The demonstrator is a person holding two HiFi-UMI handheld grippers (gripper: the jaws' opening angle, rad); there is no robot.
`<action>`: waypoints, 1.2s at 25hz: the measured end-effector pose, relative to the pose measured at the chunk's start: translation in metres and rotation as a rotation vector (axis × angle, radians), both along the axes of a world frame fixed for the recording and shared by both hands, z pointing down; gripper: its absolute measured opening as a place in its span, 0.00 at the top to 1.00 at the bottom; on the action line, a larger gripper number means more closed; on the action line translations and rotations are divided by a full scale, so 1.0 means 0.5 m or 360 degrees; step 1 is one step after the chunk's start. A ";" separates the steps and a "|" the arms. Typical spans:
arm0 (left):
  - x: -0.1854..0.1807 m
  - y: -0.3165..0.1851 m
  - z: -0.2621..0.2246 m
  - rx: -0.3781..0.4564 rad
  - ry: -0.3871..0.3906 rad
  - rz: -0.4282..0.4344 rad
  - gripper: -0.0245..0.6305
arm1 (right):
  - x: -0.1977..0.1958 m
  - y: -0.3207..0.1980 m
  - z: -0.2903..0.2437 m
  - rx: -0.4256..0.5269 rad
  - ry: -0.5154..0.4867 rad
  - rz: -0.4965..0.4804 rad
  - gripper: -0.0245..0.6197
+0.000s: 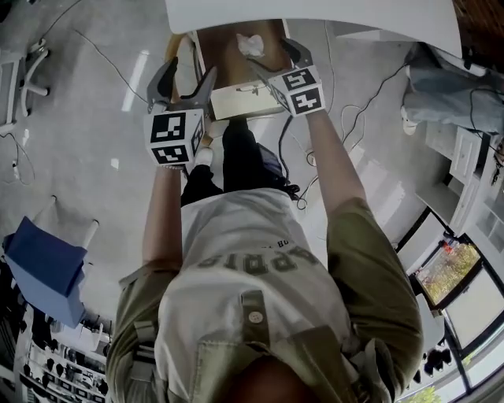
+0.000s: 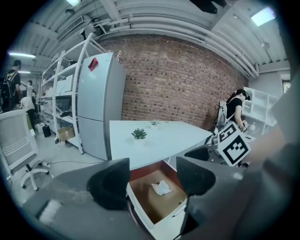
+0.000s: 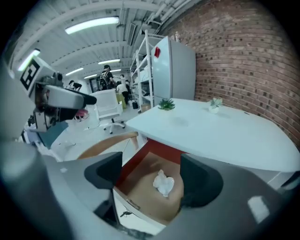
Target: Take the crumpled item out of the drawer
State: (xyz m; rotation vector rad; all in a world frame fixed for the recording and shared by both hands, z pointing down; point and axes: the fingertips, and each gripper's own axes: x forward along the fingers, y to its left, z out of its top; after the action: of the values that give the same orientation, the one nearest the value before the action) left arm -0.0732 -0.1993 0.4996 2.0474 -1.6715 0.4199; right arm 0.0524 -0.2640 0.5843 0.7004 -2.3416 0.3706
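Note:
A crumpled white paper [image 1: 250, 45] lies in the open drawer [image 1: 224, 57], which is pulled out from under a white table [image 1: 315, 12]. My left gripper [image 1: 184, 81] is open and hovers at the drawer's near left corner, above its white front. My right gripper [image 1: 274, 60] is also open, over the drawer's right side just short of the paper. In the left gripper view the paper [image 2: 161, 188] shows between the open jaws of that gripper [image 2: 152, 180], well below them. In the right gripper view the paper [image 3: 164, 183] lies below and between the spread fingers [image 3: 105, 171].
The table [image 3: 211, 131] carries two small plants [image 3: 166, 104]. A curved wooden chair back [image 3: 105, 143] stands left of the drawer. A grey fridge [image 2: 96, 103], shelving and a white office chair [image 2: 21, 150] stand to the left. Cables [image 1: 350, 118] run over the floor.

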 end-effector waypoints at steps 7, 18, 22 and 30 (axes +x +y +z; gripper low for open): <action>-0.008 -0.019 0.053 -0.0053 -0.0005 -0.0032 0.48 | -0.052 -0.030 0.178 -0.0178 0.0268 -0.0292 0.35; -0.003 -0.051 0.083 -0.0049 -0.0019 -0.0034 0.47 | -0.077 -0.049 0.376 -0.0337 0.0619 -0.0575 0.38; -0.005 -0.061 0.094 -0.0050 -0.0010 -0.0034 0.47 | -0.078 -0.053 0.429 -0.0362 0.0725 -0.0616 0.40; 0.010 -0.078 0.111 -0.0064 0.0001 -0.0027 0.47 | -0.075 -0.060 0.497 -0.0411 0.0882 -0.0718 0.43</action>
State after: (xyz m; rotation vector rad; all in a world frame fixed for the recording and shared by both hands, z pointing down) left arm -0.0681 -0.2382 0.5549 2.0029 -1.6653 0.4439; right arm 0.0149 -0.2938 0.8326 0.1119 -1.8066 0.2298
